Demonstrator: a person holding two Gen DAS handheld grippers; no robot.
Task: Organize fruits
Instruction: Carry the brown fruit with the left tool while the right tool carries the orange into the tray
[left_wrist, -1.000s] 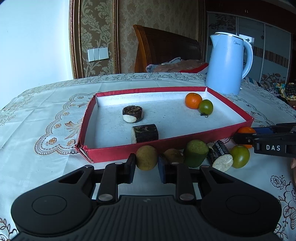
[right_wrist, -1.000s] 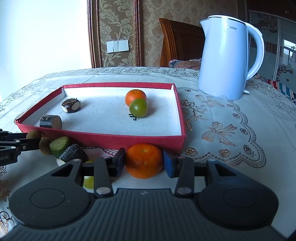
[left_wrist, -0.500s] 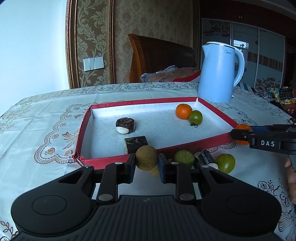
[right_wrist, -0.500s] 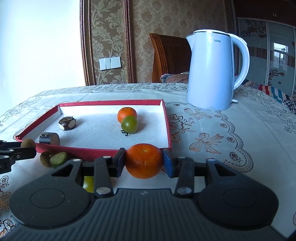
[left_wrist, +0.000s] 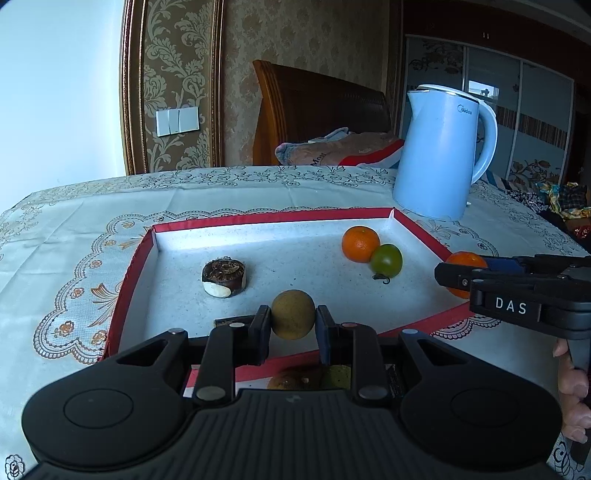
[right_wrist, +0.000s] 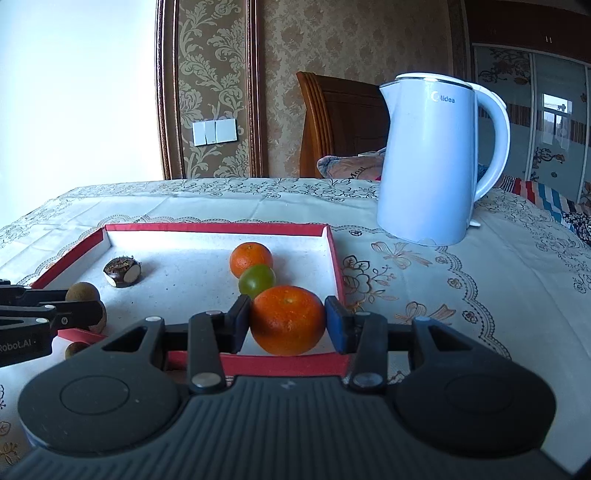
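My left gripper (left_wrist: 292, 325) is shut on a round brown fruit (left_wrist: 293, 314), held over the front part of the red-rimmed tray (left_wrist: 129, 269). My right gripper (right_wrist: 288, 325) is shut on an orange (right_wrist: 288, 319) above the tray's near right corner (right_wrist: 334, 254); it also shows in the left wrist view (left_wrist: 461, 278). Inside the tray lie an orange (left_wrist: 360, 243), a green fruit (left_wrist: 386, 260) touching it, and a dark cut piece with a white face (left_wrist: 224, 277). More fruit (left_wrist: 310, 376) lies on the cloth before the tray, mostly hidden by my left gripper.
A pale blue kettle (left_wrist: 439, 155) stands behind the tray's far right corner. A lace-patterned tablecloth (left_wrist: 74, 240) covers the table. A wooden chair with cloth on it (left_wrist: 321, 110) stands beyond the far edge. A person's fingers (left_wrist: 572, 398) show at the right.
Both grippers have risen and moved forward with their fruit, from the cloth in front of the tray to above the tray's front edge. The fruits on the cloth have dropped below view.
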